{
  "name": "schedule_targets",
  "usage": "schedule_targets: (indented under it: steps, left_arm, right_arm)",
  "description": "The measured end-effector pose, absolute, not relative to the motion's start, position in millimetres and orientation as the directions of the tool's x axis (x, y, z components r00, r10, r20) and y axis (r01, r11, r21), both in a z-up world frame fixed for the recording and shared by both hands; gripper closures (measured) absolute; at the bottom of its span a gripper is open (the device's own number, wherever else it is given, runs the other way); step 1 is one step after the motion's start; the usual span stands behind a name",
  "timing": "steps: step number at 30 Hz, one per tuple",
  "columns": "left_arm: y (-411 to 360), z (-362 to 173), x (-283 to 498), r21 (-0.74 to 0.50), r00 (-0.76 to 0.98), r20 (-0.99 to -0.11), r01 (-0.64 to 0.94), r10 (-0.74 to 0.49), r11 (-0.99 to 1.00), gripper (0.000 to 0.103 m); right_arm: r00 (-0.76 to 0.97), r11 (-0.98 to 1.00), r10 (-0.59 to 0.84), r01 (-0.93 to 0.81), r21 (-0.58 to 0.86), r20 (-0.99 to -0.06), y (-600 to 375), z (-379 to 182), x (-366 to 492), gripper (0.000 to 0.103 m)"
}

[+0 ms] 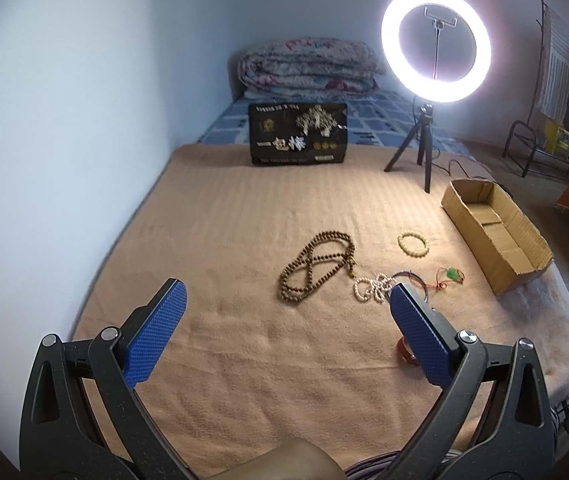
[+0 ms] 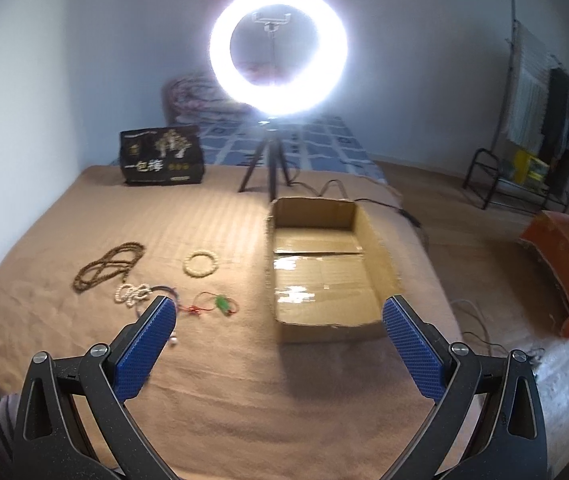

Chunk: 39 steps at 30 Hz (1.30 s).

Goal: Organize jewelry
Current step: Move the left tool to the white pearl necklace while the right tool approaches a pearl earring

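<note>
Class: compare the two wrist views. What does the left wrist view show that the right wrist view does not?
Only the left wrist view shows the folded quilt clearly and a red ring behind a finger. Only the right wrist view shows the cardboard box floor, bare and taped, and an orange box. Both show brown beads, cream bracelet, ring light, and open grippers.

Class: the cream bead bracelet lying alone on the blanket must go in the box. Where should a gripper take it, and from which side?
Grip the cream bead bracelet across one arc of its ring, from above. It lies flat as an open loop, apart from the other jewelry, so one finger can probably drop inside, one outside. The right gripper is open.
</note>
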<state>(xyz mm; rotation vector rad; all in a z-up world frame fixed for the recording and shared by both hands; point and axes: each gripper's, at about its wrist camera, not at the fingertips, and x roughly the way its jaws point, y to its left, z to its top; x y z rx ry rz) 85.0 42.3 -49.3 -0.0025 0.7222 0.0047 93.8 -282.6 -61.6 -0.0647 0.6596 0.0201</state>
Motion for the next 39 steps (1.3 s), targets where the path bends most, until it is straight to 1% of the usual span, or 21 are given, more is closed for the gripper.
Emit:
schedule_targets:
  steps: [5,8,13,15,19,21,22,25,27,30,31,32,33,35,39]
  left_arm:
    - [40.8,-62.4,99.2,-0.024,0.722,-0.69,0.047,-0.051,0.999,0.0]
    - [35.9,-71.0,107.6,-0.052,0.702,-0.705,0.091,-0.101,0.994,0.006]
    - [26.2,-86.5,124.6,-0.089,0.662,-0.731,0.144,-0.163,0.986,0.011]
    - [22.5,-95.0,133.2,-0.102,0.642,-0.745,0.161,-0.183,0.982,0.019]
    - [17.2,-111.8,149.8,-0.136,0.604,-0.767,0.18,-0.219,0.974,0.025]
    - [14.1,-120.3,157.2,-0.143,0.585,-0.777,0.192,-0.231,0.971,0.033]
    - [12.0,-124.4,160.6,-0.143,0.578,-0.782,0.199,-0.235,0.969,0.035]
    - [3.2,-137.6,169.5,-0.144,0.551,-0.795,0.236,-0.254,0.961,0.04]
    - [-2.3,-145.3,175.1,-0.143,0.534,-0.804,0.254,-0.263,0.956,0.046]
    - [-6.8,-154.4,183.8,-0.17,0.513,-0.808,0.267,-0.29,0.948,0.047]
    - [-7.8,-156.2,185.6,-0.178,0.508,-0.809,0.269,-0.296,0.947,0.049]
    - [-8.9,-159.8,189.5,-0.187,0.499,-0.811,0.27,-0.304,0.944,0.053]
    - [-9.9,-161.6,191.6,-0.195,0.493,-0.813,0.272,-0.31,0.943,0.055]
    - [-12.4,-166.1,196.8,-0.206,0.481,-0.815,0.28,-0.322,0.938,0.056]
    - [-21.0,-174.6,206.2,-0.233,0.452,-0.82,0.297,-0.351,0.926,0.056]
  right_arm:
    - [0.74,0.993,0.081,-0.117,-0.009,-0.668,-272.2,-74.2,113.6,0.0]
    - [0.717,0.987,0.113,-0.158,-0.002,-0.688,-265.8,-81.0,122.5,0.0]
    - [0.655,0.972,0.184,-0.232,0.036,-0.733,-252.5,-98.0,143.9,0.001]
    - [0.623,0.963,0.218,-0.26,0.063,-0.751,-247.2,-107.3,153.3,0.01]
    - [0.556,0.951,0.255,-0.292,0.102,-0.791,-237.5,-127.5,170.4,0.021]
    - [0.521,0.946,0.27,-0.301,0.122,-0.81,-233.4,-138.0,176.3,0.028]
    - [0.507,0.941,0.28,-0.312,0.129,-0.815,-231.1,-142.6,177.6,0.029]
    - [0.481,0.933,0.277,-0.34,0.115,-0.832,-225.1,-155.5,180.7,0.037]
    - [0.463,0.928,0.282,-0.355,0.115,-0.841,-223.0,-163.0,182.3,0.044]
    - [0.428,0.908,0.313,-0.397,0.135,-0.848,-220.4,-171.9,182.7,0.051]
    - [0.419,0.901,0.319,-0.413,0.134,-0.85,-218.6,-174.7,182.9,0.053]
    - [0.411,0.895,0.321,-0.425,0.133,-0.853,-217.2,-177.1,183.1,0.056]
    - [0.4,0.889,0.326,-0.438,0.134,-0.856,-215.8,-179.5,182.8,0.059]
    - [0.385,0.878,0.334,-0.458,0.136,-0.86,-213.7,-183.1,181.7,0.063]
    - [0.374,0.871,0.339,-0.471,0.138,-0.863,-210.7,-189.7,183.1,0.065]
